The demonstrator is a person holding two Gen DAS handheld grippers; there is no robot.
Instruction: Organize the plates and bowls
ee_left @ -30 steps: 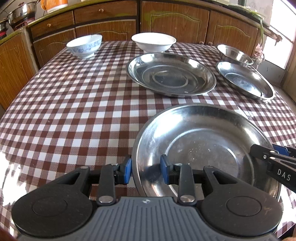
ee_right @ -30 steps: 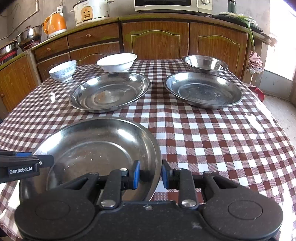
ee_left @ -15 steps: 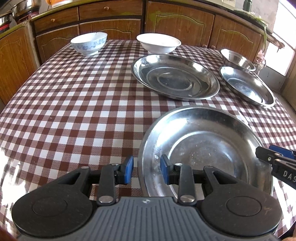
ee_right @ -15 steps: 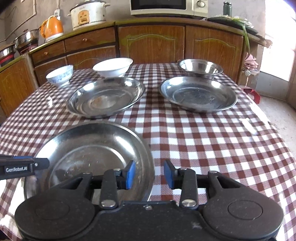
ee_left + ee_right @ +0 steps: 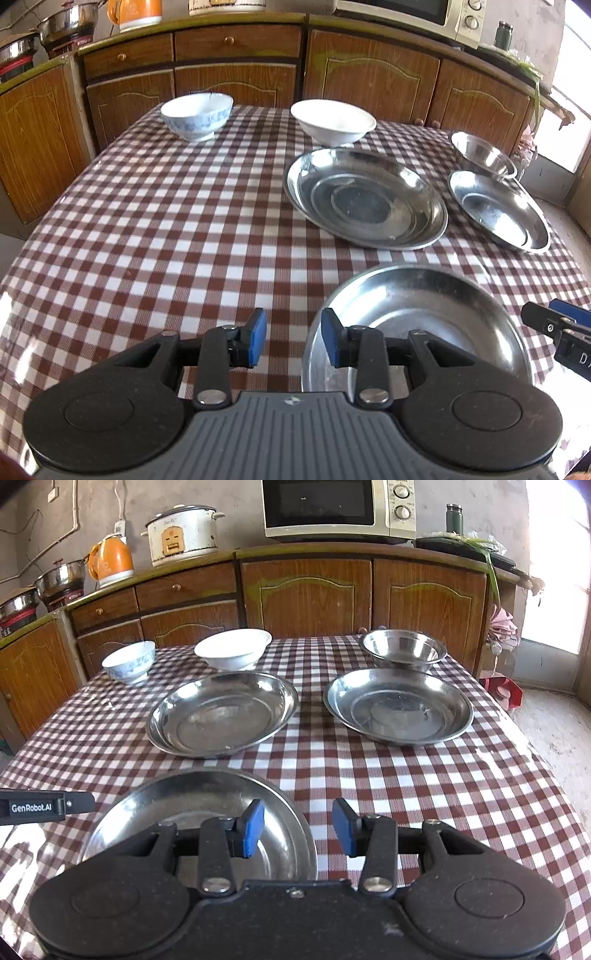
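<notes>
Our left gripper [image 5: 293,341] and right gripper [image 5: 298,827], the right's jaws just opened, both gape empty over opposite rims of the near steel plate [image 5: 424,317]; the other plates lie straight ahead.

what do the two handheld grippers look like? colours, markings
Left gripper: black linkage arms with silver pivot pins, two round black discs, ribbed grey body, blue pads on the fingertips. Right gripper: same build, but its body is black with a speckled finish. White "GenRobot.AI" lettering runs along the left one's finger in the right wrist view. No cables or sleeves visible.
</notes>
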